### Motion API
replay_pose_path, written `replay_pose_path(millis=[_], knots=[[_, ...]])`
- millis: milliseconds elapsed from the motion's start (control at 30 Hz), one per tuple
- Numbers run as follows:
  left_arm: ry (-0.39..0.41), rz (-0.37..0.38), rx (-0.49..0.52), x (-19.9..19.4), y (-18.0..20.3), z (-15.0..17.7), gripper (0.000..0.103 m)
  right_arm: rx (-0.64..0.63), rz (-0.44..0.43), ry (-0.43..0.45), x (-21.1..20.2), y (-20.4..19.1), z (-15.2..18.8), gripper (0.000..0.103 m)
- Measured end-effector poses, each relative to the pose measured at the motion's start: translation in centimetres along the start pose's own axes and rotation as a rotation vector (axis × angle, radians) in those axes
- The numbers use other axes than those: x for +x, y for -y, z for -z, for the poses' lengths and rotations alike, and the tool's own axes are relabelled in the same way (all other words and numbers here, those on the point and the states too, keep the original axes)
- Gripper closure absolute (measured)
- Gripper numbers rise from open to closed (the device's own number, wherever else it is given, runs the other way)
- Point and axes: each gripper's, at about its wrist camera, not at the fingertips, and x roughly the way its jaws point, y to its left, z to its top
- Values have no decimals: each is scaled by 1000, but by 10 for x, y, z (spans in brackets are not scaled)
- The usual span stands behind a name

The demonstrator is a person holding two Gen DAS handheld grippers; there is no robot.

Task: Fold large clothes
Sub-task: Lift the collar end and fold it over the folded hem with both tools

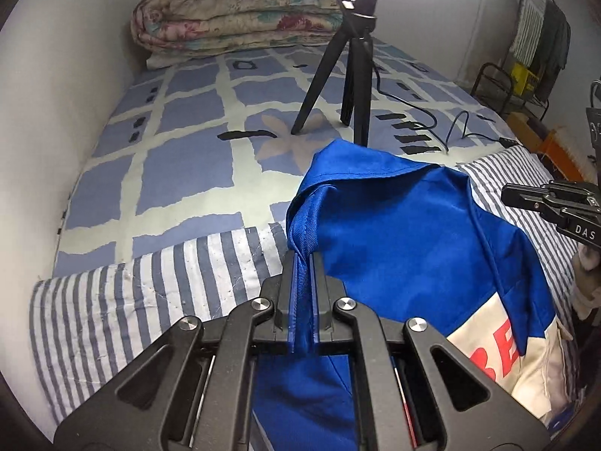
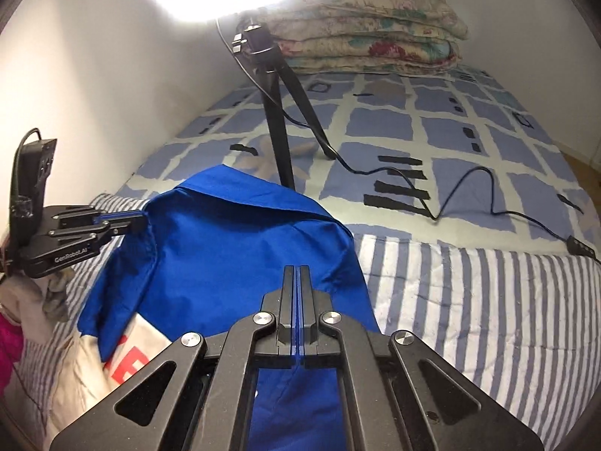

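Note:
A large blue garment with a white panel and red letters hangs in folds over the striped quilt. My left gripper is shut on a bunched blue edge of it. It shows from the side in the right wrist view, pinching the garment's left edge. My right gripper is shut, with blue garment under and in front of it; whether cloth sits between its fingers is unclear. It shows at the right edge of the left wrist view.
A black tripod with a bright lamp stands on the blue-checked bed sheet, its cable trailing right. A folded floral quilt lies at the far end. A striped quilt covers the near part. The wall is on the left.

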Motion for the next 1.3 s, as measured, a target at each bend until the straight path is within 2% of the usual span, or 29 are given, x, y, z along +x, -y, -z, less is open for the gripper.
replay_pose_path(millis=[33,133,233,367,467,533,567,600,633,667,767,900,1067,1300], knots=[[6,-2,-4,-2,1,0,100,9,9,-15,0,3,1,99],[11,4,-16,-3,1,3,100,43,6,-52,3,17,7,67],[5,-18,13,2,2,3,100,51,68,-78,14,29,12,66],[-5,-26,1,16,-4,2,100,80,29,-97,35,42,12,66],[-18,-40,12,27,-6,3,100,86,32,-127,56,44,12,66],[-23,-43,17,32,-6,5,100,96,17,-108,60,45,10,65],[-25,-46,17,35,-6,5,100,107,1,-104,61,46,10,65],[-25,-45,14,36,-6,6,100,113,-5,-101,63,46,9,71],[-23,-44,9,37,-7,7,100,103,-11,-98,64,44,9,78],[-21,-44,3,36,-8,6,100,84,-25,-100,64,41,8,92],[-6,-45,-5,29,-8,6,100,14,13,-90,61,27,7,98],[24,-43,-21,10,-6,6,100,20,39,-46,43,19,4,100],[68,-40,-18,-28,2,9,100,-3,56,29,-1,1,-2,100],[126,-2,0,-111,24,27,100,-30,49,83,-73,-28,7,101]])
